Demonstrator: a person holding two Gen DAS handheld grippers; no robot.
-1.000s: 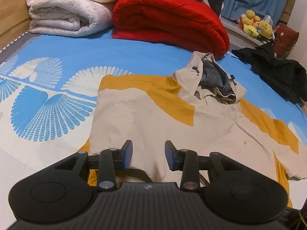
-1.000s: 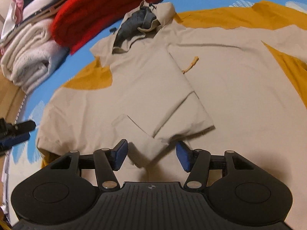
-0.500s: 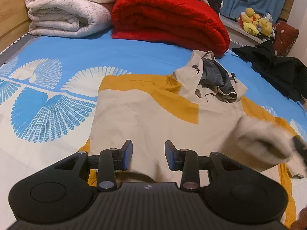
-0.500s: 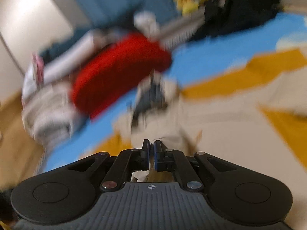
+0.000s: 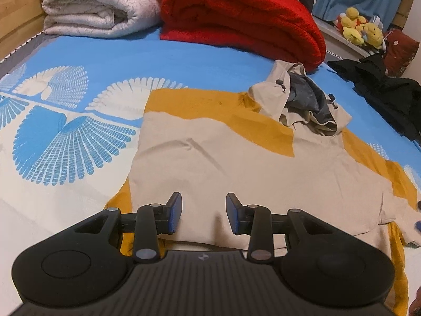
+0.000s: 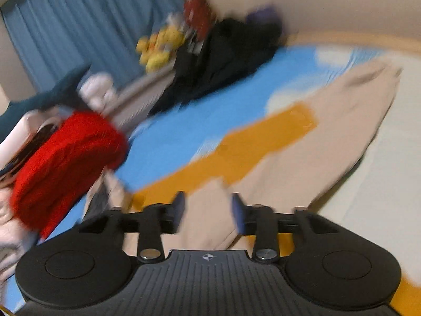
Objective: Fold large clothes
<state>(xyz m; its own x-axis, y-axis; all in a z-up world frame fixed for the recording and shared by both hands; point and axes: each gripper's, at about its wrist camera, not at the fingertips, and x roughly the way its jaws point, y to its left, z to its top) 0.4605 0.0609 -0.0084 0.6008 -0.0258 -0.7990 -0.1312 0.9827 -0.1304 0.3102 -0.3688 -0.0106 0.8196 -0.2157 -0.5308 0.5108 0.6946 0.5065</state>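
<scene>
Half a second on, the right gripper (image 6: 208, 209) has let go and spread; the left gripper (image 5: 204, 213) hovers spread. Hoodie (image 5: 223, 163) lies flat on the bed (image 5: 184, 63), its sleeve out again, folding barely begun.

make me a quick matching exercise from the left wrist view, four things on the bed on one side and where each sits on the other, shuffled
Things:
1. red blanket
2. white blanket
3. black garment
4. left gripper

Places:
A. far left, folded, by the wooden headboard
B. open, over the beige jacket's near hem
C. right edge of the bed
D. just beyond the jacket's hood

Pairs: 1-D, 2-A, 3-C, 4-B
</scene>
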